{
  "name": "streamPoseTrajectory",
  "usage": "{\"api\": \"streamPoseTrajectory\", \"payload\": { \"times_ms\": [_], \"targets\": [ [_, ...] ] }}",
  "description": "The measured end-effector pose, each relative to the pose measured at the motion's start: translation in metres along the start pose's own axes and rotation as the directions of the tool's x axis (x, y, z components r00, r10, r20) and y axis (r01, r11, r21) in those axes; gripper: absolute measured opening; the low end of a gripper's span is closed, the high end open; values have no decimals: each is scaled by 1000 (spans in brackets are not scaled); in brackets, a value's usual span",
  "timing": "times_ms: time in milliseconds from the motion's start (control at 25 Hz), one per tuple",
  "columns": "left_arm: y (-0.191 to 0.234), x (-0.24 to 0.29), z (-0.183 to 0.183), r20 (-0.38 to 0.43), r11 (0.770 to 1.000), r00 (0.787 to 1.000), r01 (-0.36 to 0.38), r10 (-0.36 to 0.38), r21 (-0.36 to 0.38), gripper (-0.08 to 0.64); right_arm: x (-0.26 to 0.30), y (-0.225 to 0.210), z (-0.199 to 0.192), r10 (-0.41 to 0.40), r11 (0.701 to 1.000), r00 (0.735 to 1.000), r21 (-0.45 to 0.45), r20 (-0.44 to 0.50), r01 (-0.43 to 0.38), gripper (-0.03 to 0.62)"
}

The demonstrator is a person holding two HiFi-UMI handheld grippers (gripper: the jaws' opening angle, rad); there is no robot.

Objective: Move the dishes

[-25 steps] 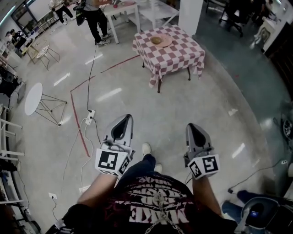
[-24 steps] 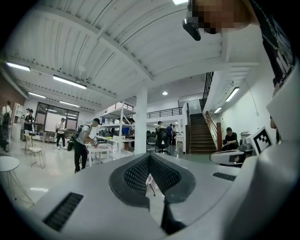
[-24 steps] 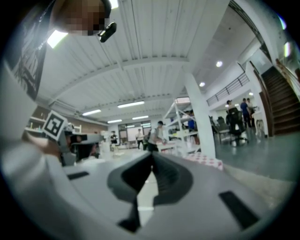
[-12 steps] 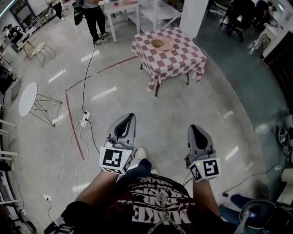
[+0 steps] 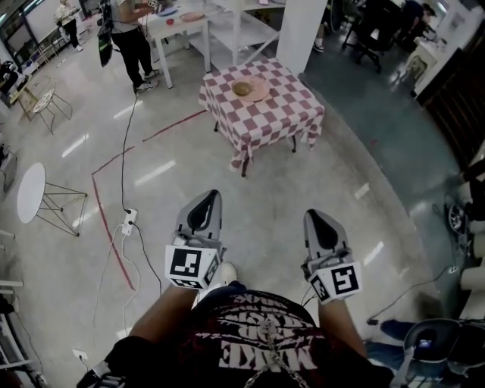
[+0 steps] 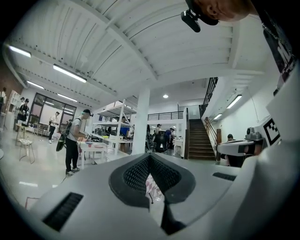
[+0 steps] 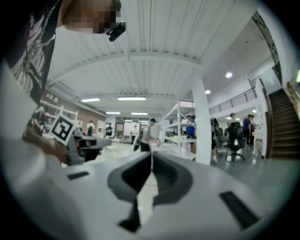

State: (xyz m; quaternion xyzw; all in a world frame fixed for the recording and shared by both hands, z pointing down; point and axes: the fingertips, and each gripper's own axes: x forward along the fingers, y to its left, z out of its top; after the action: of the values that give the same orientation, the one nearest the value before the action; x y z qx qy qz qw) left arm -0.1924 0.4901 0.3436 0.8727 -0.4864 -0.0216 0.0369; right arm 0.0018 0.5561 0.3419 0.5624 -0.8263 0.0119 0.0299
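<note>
- Left gripper (image 5: 208, 198): jaws closed, nothing between them, held level.
- Right gripper (image 5: 316, 218): jaws closed, empty, alongside the left.
- Plate (image 5: 255, 92): on checked table (image 5: 282, 115), well ahead of both grippers; bowl (image 5: 241, 88) on it.
- Person (image 5: 125, 36): standing at white table (image 5: 180, 20), beyond.

A plate (image 5: 258, 92) rests on the checkered table (image 5: 279, 110).
</note>
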Motion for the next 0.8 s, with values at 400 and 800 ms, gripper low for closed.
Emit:
{"api": "streamPoseTrajectory", "payload": {
  "times_ms": [400, 800],
  "targets": [
    [55, 32, 3, 9, 999, 999, 38, -38, -37, 31, 60, 21, 8, 12, 1000, 1000, -19, -19, -13, 34],
    [93, 31, -11, -15, 997, 1000, -15, 14, -73, 31, 100, 25, 15, 54, 997, 998, -44, -15, -55, 34]
  ]
}}
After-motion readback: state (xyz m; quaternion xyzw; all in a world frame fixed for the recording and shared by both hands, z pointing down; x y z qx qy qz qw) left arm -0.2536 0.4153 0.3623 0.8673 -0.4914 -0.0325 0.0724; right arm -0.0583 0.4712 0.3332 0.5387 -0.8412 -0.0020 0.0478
